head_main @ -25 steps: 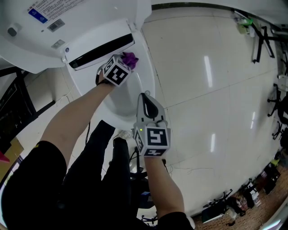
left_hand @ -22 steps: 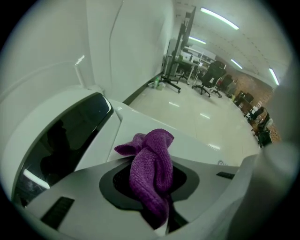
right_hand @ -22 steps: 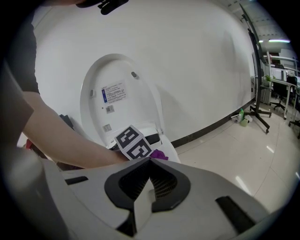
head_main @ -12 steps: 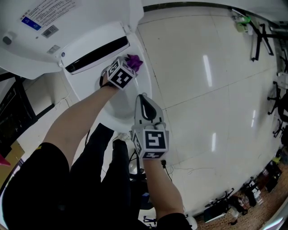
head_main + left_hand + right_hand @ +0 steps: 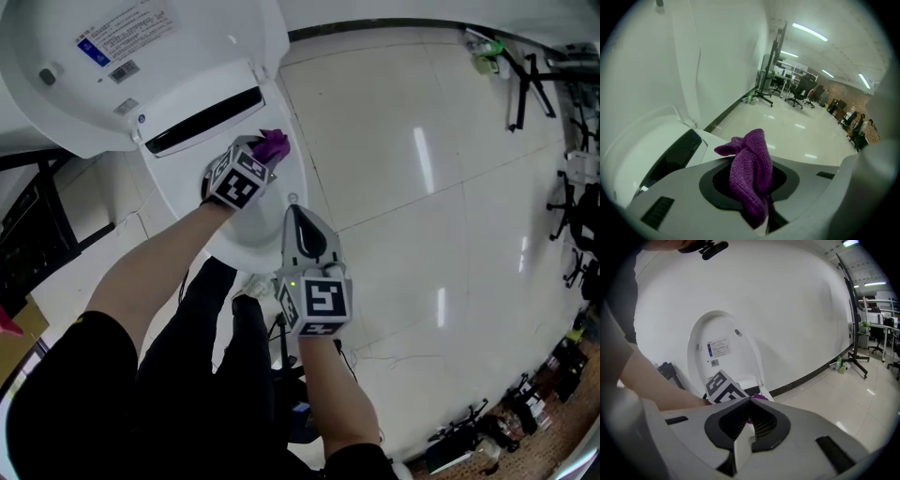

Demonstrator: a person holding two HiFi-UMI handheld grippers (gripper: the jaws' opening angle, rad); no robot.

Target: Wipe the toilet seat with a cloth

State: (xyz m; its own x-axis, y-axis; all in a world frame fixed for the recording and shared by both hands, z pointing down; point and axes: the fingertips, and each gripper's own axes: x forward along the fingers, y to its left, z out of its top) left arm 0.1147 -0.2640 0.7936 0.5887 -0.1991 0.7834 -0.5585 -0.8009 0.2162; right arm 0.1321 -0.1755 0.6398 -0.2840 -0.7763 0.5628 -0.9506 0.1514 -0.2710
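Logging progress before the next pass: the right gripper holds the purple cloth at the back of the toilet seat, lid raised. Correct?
No: the left gripper holds the purple cloth, pinched in its jaws, as the left gripper view shows. The right gripper is shut on nothing. The rest stands: back of the toilet seat, lid raised.

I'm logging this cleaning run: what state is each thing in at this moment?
White toilet lid: raised.
White toilet seat: down.
Purple knitted cloth: bunched, clamped between jaws, at the seat's rear right edge.
Left hand-held gripper: shut on the cloth.
Right hand-held gripper: shut, empty, held near the bowl's front.
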